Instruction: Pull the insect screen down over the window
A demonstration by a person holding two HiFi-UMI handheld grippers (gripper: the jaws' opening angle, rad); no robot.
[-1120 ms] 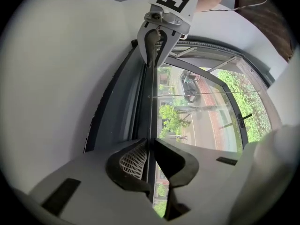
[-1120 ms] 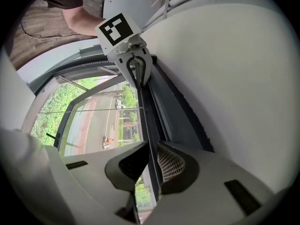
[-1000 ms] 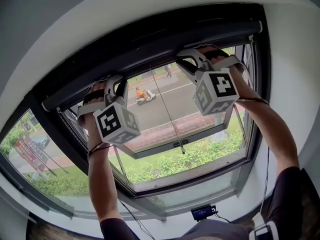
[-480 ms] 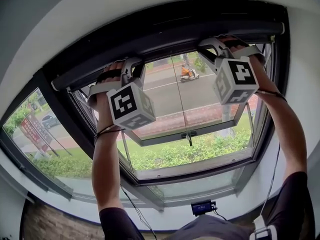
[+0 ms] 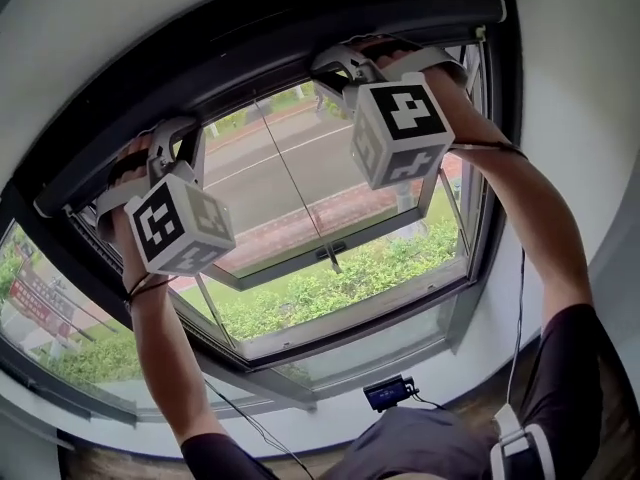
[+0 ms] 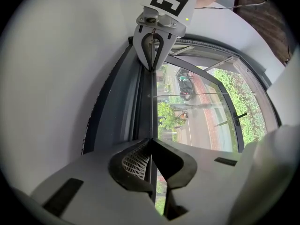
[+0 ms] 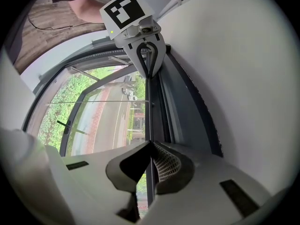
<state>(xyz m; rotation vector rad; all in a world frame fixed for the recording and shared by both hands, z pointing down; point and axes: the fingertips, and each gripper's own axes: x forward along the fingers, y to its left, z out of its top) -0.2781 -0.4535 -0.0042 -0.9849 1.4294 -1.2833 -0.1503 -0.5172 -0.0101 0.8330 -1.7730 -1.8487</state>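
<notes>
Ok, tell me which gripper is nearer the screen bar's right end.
Right. The right gripper clamps the bar nearer that end; the left gripper, jaws just closed on the bar, sits toward the opposite end.

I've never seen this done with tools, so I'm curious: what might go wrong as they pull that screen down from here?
The left tool, whose jaws have just been closing, and the right tool pinch only the thin edge of the screen bar at their tips; it could slip out once pulled. The tools grip far apart, so an uneven pull might tilt the bar and jam it.
</notes>
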